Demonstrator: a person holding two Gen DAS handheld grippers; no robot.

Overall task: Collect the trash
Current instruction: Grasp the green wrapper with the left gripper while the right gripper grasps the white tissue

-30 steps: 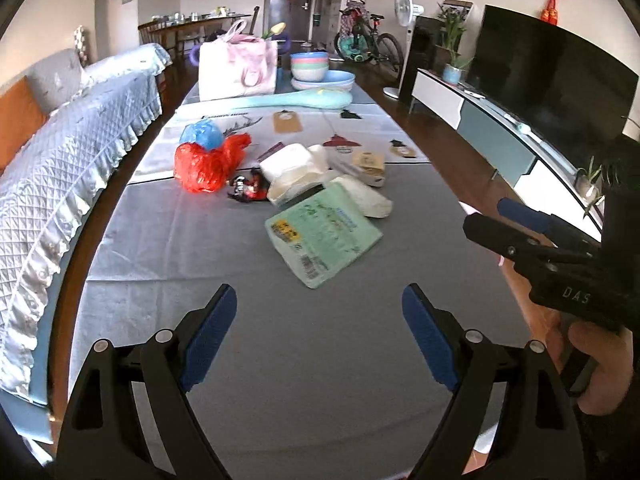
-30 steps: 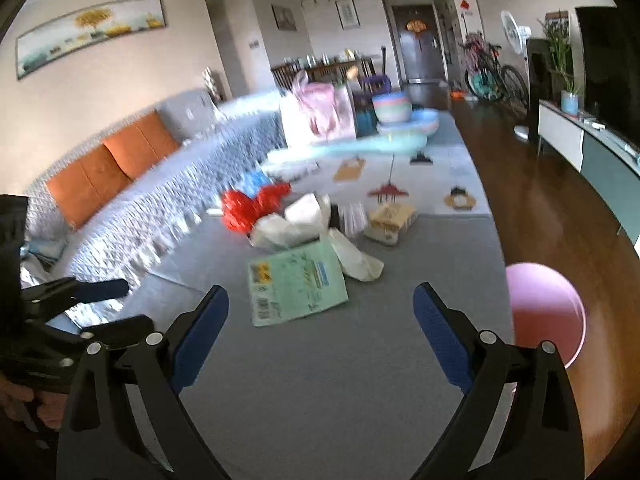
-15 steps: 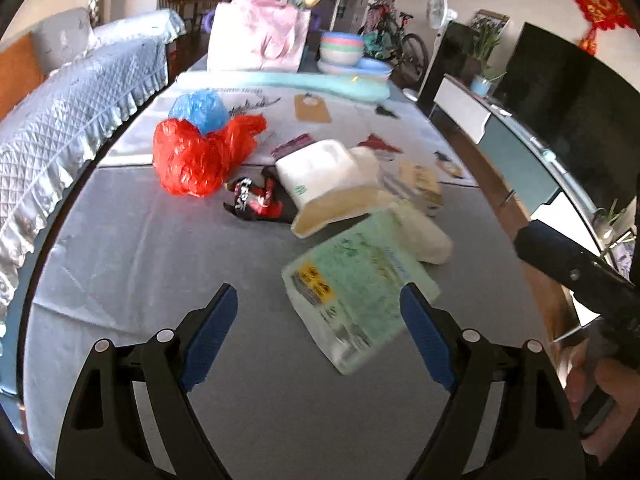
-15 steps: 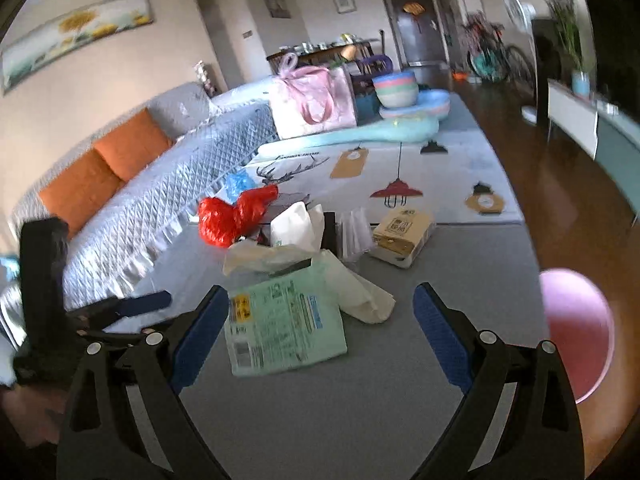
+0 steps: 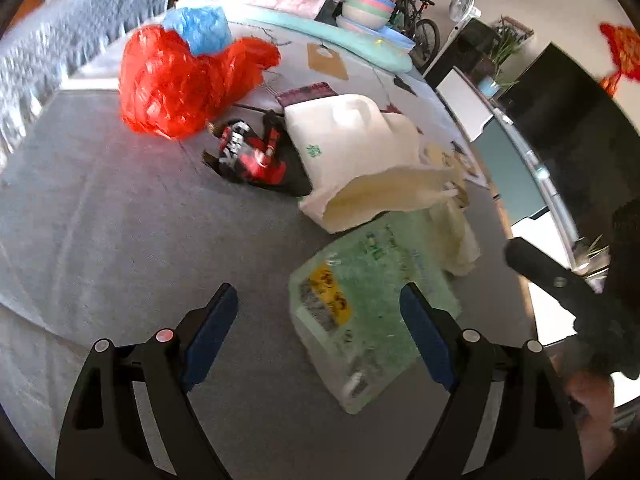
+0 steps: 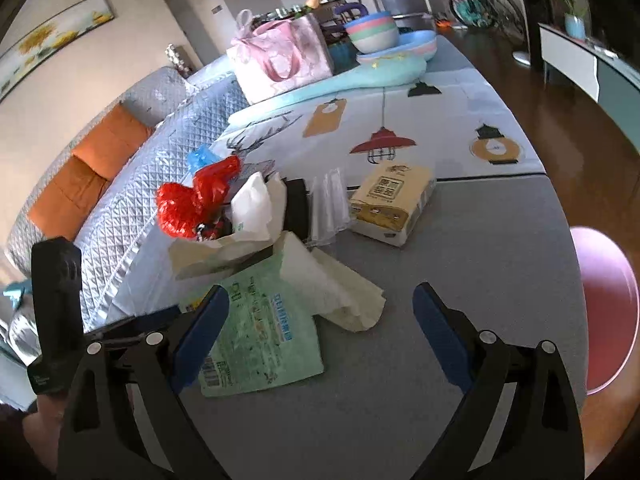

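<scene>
Your left gripper (image 5: 316,320) hung with its jaws spread wide and holding nothing, just above the near end of the green plastic packet (image 5: 368,300) lying flat on the grey table cover (image 5: 100,220). Your right gripper (image 6: 320,316) was equally wide and held nothing, over the same packet (image 6: 260,340). Behind it sat a white paper bag (image 5: 360,156), a crumpled red plastic bag (image 5: 176,80), a red-and-black wrapper (image 5: 252,156) and a yellow tissue pack (image 6: 392,200), all close together.
</scene>
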